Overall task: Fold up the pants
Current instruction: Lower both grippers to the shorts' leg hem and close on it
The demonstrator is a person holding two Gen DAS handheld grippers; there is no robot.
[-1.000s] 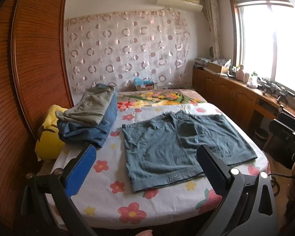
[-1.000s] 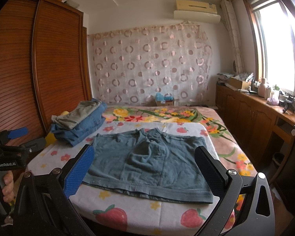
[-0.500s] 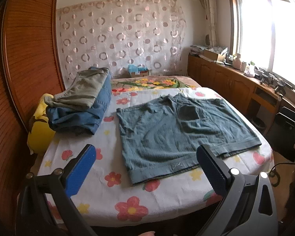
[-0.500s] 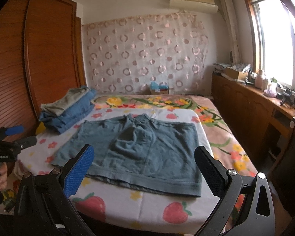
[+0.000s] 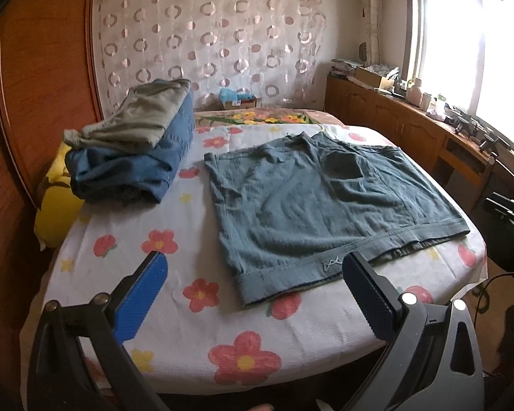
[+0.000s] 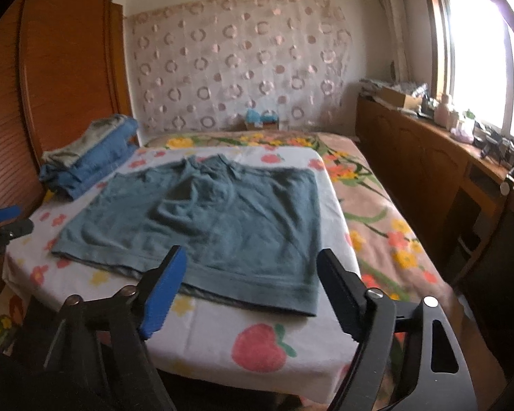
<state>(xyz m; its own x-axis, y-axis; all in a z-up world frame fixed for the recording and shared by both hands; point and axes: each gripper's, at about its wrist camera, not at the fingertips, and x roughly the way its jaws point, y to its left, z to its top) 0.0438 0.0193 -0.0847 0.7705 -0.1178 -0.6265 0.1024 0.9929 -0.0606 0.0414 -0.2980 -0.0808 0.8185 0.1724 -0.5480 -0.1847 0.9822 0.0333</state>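
- Across the near half of the floral bedsheet (image 5: 174, 311) lie the teal pants (image 5: 311, 205), spread out flat and untouched; they look like shorts with a ribbed hem along the near edge.
- No fold has been made yet, so by my read the whole job is ahead: grip, fold, tidy.
- Fabric looks soft and a little rumpled around the crotch seam, with a darker pocket patch (image 5: 342, 167) showing; whether it is one layer or already doubled is hard to call from here.
- Left gripper (image 5: 253, 274) hovers over the near left hem corner, fingers spread wide, holding nothing.
- Right gripper (image 6: 250, 270) hangs above the near right hem, also wide apart and empty.
- Beyond, at the far left, sits a stack of folded clothes (image 5: 133, 150), with a yellow pillow (image 5: 53, 205) beside it.
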